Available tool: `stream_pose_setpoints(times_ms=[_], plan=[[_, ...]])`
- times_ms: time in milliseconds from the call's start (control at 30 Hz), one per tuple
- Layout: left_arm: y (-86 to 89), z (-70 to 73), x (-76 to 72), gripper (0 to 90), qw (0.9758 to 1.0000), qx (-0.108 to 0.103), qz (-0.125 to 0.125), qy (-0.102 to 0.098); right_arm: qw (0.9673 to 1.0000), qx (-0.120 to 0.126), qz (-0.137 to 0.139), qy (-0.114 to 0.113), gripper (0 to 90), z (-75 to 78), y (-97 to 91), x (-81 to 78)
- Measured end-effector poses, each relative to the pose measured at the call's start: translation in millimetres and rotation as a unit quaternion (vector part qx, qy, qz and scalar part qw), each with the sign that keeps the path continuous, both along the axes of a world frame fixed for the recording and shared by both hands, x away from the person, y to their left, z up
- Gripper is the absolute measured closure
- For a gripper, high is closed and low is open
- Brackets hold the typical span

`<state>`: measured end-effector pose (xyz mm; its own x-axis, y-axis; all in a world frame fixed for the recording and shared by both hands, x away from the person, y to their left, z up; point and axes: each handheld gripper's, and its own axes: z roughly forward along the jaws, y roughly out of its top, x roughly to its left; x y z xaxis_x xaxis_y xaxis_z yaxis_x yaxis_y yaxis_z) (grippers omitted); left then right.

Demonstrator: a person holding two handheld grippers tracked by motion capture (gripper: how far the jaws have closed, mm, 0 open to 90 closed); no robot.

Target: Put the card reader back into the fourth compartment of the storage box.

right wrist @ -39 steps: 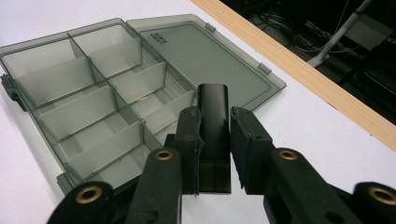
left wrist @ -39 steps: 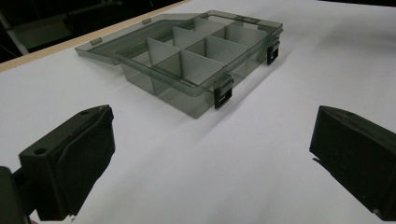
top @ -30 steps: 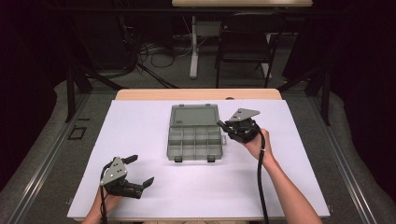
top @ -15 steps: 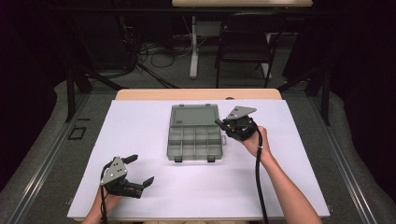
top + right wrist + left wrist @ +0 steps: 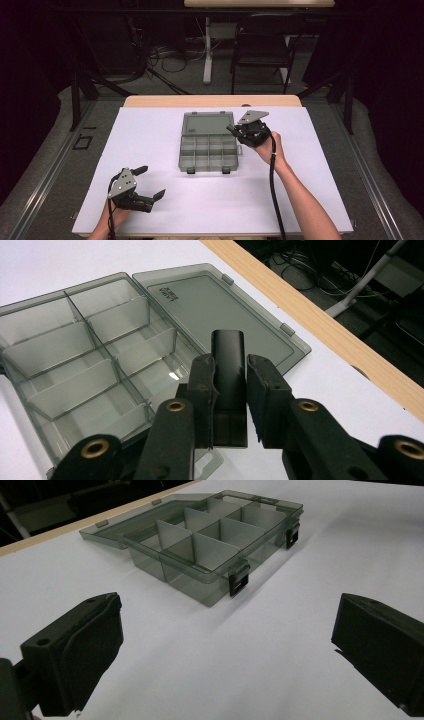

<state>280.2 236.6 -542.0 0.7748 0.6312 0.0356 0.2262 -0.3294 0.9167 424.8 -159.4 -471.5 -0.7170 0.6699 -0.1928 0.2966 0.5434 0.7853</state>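
A smoky grey compartment box [image 5: 207, 150] lies mid-table with its lid [image 5: 207, 123] folded flat behind it. In the right gripper view the box [image 5: 75, 365] has several empty compartments and the lid [image 5: 220, 310] lies beyond them. My right gripper [image 5: 233, 130] hovers at the box's right rear corner. In its own view the right gripper [image 5: 230, 367] is shut on a small black rectangular piece [image 5: 228, 347] that stands up between the jaws. My left gripper [image 5: 150, 184] rests near the front left, wide open and empty [image 5: 225, 650], facing the box [image 5: 200, 545] and its two front latches.
A white sheet [image 5: 310, 200] covers the table, and a wooden strip [image 5: 210, 101] shows along its far edge. Beyond the table stand a dark chair [image 5: 262, 55] and a white table leg [image 5: 207, 50] among cables on the floor.
My right gripper has edged slightly left toward the box's rear corner, still holding the black piece. The left gripper has stayed put.
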Motion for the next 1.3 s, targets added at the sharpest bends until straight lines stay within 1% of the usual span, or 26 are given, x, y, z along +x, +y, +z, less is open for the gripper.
stream_pose_setpoints(times_ms=[267,433,667,700,733,800,833,933,967,1033,1100,1133,1167,1200,1267,1300], plan=[[-0.6,-0.2,0.3,0.3,1.0,0.003,0.0,0.002,0.9999,-0.01,0.004,0.003,73.4,-1.9,6.3,4.7],[0.1,-0.1,0.3,0.3,1.0,0.001,0.0,0.001,0.9999,-0.011,0.002,0.011,73.4,-4.9,12.2,9.6],[-0.1,-0.2,0.5,0.3,1.0,0.002,-0.002,0.001,0.9996,-0.02,-0.003,0.022,73.3,-9.1,17.7,12.7],[-0.1,-0.2,0.5,0.3,1.0,0.0,-0.002,0.001,0.9994,-0.02,-0.009,0.029,73.3,-10.5,18.9,13.3],[0.1,0.0,0.5,0.3,1.0,0.002,0.0,0.0,0.9994,-0.02,-0.009,0.029,73.3,-10.5,18.9,13.3],[0.0,-0.1,0.7,0.3,1.0,0.002,0.0,0.001,0.999,-0.019,-0.015,0.038,73.3,-12.8,20.3,14.2],[-0.2,-0.1,0.9,0.3,1.0,0.002,0.0,0.002,0.9985,-0.02,-0.02,0.047,73.3,-15.4,21.9,14.9],[-0.3,-0.1,1.0,0.3,1.0,0.003,-0.001,0.001,0.9976,-0.023,-0.026,0.059,72.6,-19.8,23.8,16.5],[0.0,-0.1,1.1,0.3,1.0,0.003,0.0,0.001,0.9975,-0.017,-0.028,0.063,65.9,-21.0,23.3,16.7],[0.8,-0.7,2.0,0.3,1.0,0.002,-0.001,0.002,0.9965,-0.001,-0.027,0.079,54.5,-22.6,20.7,17.2],[1.7,-1.2,2.4,0.3,1.0,0.003,0.001,0.003,0.9961,0.002,-0.027,0.085,42.0,-22.8,17.1,15.6],[1.7,-1.2,2.4,0.3,1.0,0.003,0.001,0.003,0.9961,0.002,-0.027,0.085,42.0,-22.8,17.1,15.6],[2.0,-1.3,2.4,0.3,1.0,0.002,0.001,0.003,0.9958,0.005,-0.027,0.087,36.7,-22.7,15.3,14.5],[2.2,-1.0,2.0,0.3,1.0,0.003,0.001,0.003,0.9951,0.014,-0.021,0.096,28.2,-22.2,10.8,12.2],[1.5,-0.5,1.3,0.3,1.0,0.002,0.002,0.001,0.9937,0.021,-0.026,0.107,21.1,-21.0,6.9,8.0],[1.0,-0.6,1.2,0.3,1.0,0.002,0.002,0.002,0.9943,0.023,-0.019,0.102,17.9,-21.2,4.7,7.0]])
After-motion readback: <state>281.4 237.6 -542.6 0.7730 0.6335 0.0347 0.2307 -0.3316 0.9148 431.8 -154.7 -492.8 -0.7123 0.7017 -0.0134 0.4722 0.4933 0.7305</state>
